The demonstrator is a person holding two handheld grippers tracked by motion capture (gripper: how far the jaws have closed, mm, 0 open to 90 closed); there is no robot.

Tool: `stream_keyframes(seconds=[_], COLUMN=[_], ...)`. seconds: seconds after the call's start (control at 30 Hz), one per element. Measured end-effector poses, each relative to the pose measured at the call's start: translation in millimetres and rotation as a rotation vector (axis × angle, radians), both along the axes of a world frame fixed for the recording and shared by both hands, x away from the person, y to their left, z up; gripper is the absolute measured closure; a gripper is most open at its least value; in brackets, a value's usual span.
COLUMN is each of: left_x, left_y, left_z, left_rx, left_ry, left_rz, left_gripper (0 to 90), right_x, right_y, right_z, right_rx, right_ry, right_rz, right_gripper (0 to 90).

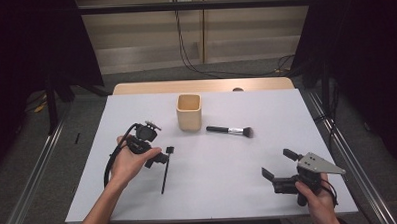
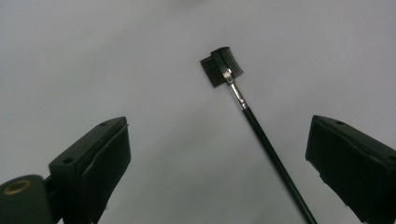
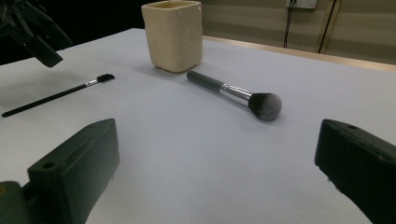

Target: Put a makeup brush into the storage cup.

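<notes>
Right gripper (image 1: 277, 163) faces brush (image 1: 230, 131), cup (image 1: 189, 112).

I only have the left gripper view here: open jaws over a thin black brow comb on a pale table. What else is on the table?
Observer: A beige square cup stands beyond the brow comb.
Operator: Anything beside it?
Observer: A powder brush lies flat just right of the cup, bristles pointing right.
Operator: Where is the other gripper?
Observer: The right gripper is at the table's near right, jaws open, holding nothing.
Operator: Is my gripper touching the comb?
Observer: I cannot tell; the left gripper has its jaws open either side of the handle.
</notes>
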State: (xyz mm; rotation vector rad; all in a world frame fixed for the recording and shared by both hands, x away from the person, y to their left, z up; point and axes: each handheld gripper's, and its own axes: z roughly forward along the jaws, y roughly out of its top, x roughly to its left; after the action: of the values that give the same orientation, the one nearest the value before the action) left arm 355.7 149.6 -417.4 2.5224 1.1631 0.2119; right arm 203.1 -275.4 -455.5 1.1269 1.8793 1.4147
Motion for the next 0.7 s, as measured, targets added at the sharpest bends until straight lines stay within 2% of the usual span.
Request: stream_keyframes(seconds=[0.33, 0.5, 0.57, 0.7], left_x=[4.2, 9.1, 10.2, 10.3], left_y=[-11.0, -14.3, -16.0, -20.4], left_z=[-8.1, -15.4, -18.0, -19.1], left_rx=[0.039, 0.055, 0.064, 0.070], left_ry=[0.040, 0.087, 0.092, 0.099], left_rz=[-0.027, -0.003, 0.009, -0.004], left_gripper=[5.9, 5.6, 5.6, 7.8], right_x=[0.2, 0.2, 0.2, 0.5], right_y=[0.8, 0.9, 0.9, 1.1], right_z=[-0.5, -0.5, -0.5, -0.7], right_rx=[-0.002, -0.001, -0.001, -0.001], right_ry=[0.005, 0.005, 0.006, 0.006], right_rz=[0.004, 0.005, 0.005, 0.006], right_gripper=[0.0, 0.0, 0.0, 0.0])
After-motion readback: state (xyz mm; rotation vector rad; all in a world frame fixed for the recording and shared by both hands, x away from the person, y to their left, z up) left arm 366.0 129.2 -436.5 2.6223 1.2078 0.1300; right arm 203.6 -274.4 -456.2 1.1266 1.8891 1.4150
